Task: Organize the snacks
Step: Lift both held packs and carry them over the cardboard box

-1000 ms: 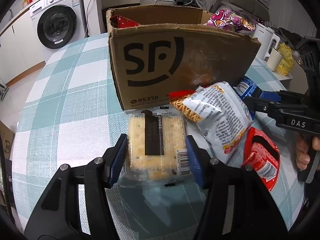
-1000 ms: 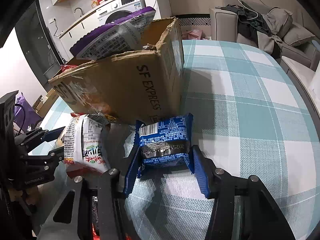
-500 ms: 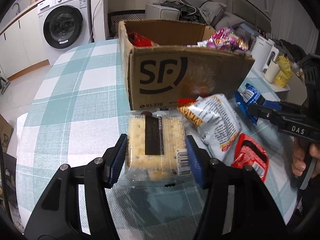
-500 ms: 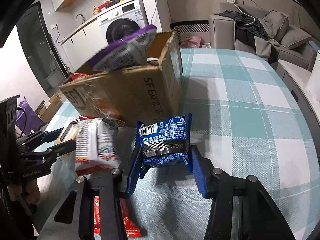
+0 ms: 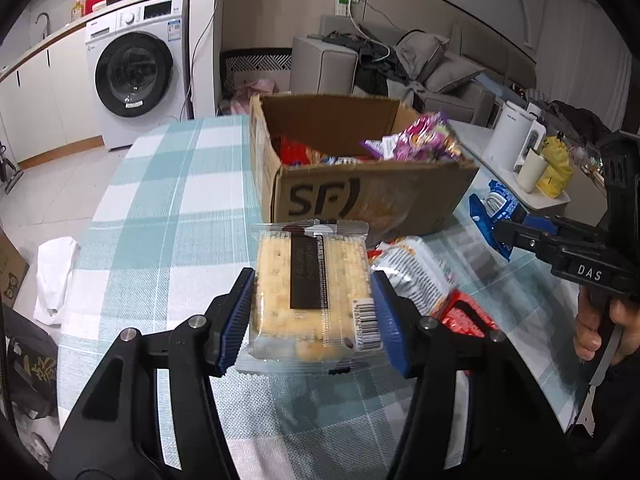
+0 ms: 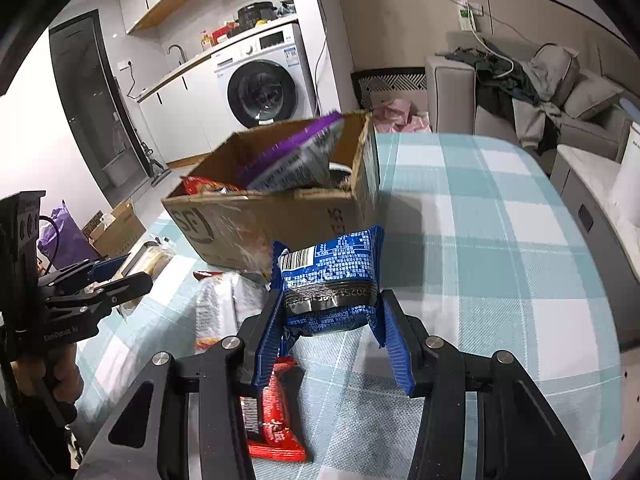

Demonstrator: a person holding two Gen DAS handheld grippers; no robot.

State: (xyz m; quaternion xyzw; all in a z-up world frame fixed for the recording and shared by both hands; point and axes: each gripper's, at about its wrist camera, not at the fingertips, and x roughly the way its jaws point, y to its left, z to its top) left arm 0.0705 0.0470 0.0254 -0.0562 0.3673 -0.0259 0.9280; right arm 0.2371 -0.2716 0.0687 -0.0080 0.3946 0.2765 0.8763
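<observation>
Above the checked tablecloth (image 5: 168, 208), clamping a cracker pack (image 5: 312, 300) in left gripper (image 5: 316, 312), a blue biscuit packet (image 6: 330, 280) in right gripper (image 6: 332, 336), lifting clear to drop both into the SF carton (image 5: 360, 196).

Teal-and-white checked tablecloth (image 5: 168, 216), blue snack packet (image 6: 330, 276)

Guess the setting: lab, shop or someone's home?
Most likely a home, an open-plan living and laundry area: a washing machine under a counter, a grey sofa heaped with clothes, and a checked tablecloth on the table.
</observation>
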